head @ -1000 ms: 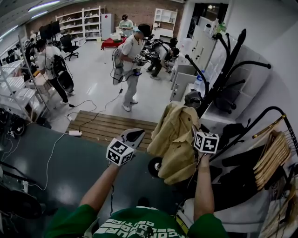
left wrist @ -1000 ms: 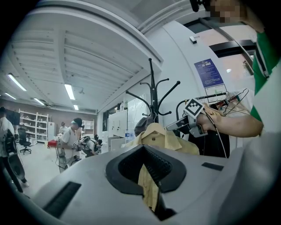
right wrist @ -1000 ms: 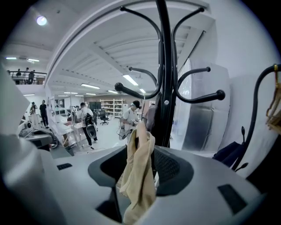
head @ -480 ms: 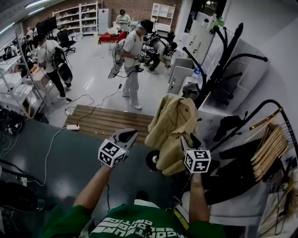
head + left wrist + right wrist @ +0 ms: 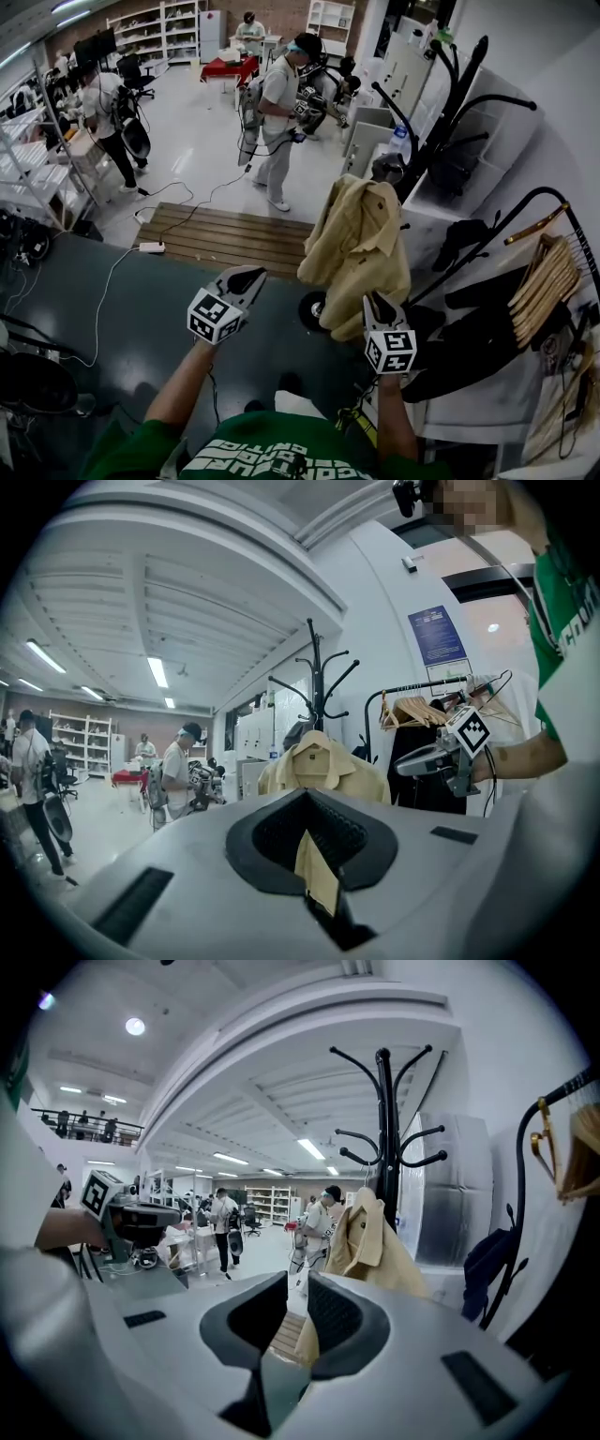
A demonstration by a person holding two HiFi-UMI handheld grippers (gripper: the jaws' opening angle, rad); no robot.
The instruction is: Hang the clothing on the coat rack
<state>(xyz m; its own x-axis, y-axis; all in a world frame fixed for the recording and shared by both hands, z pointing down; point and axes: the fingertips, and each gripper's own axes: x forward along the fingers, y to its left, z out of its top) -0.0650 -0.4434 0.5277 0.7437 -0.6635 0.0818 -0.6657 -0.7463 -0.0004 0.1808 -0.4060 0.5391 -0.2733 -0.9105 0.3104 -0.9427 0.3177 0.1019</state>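
A tan jacket (image 5: 361, 244) hangs from an arm of the black coat rack (image 5: 441, 122); no gripper touches it. It shows front-on in the left gripper view (image 5: 319, 771) and side-on in the right gripper view (image 5: 375, 1241). My right gripper (image 5: 374, 300) is just below the jacket's hem. Its jaws have just been closing and stand a little apart (image 5: 300, 1283) with nothing between them. My left gripper (image 5: 246, 275) is well left of the jacket, over the dark floor. Its pads meet at the tips (image 5: 305, 797) and hold nothing.
A clothes rail with wooden hangers (image 5: 553, 300) and dark garments (image 5: 469, 347) stands at the right. A wooden pallet (image 5: 225, 239) lies ahead, with a power strip (image 5: 150, 247) and cables on the floor. A person (image 5: 281, 103) stands beyond it, and others work further back.
Both grippers have drawn back toward me and lower in the head view. The right one was up against the jacket and is now below its hem. The jacket stays on the rack.
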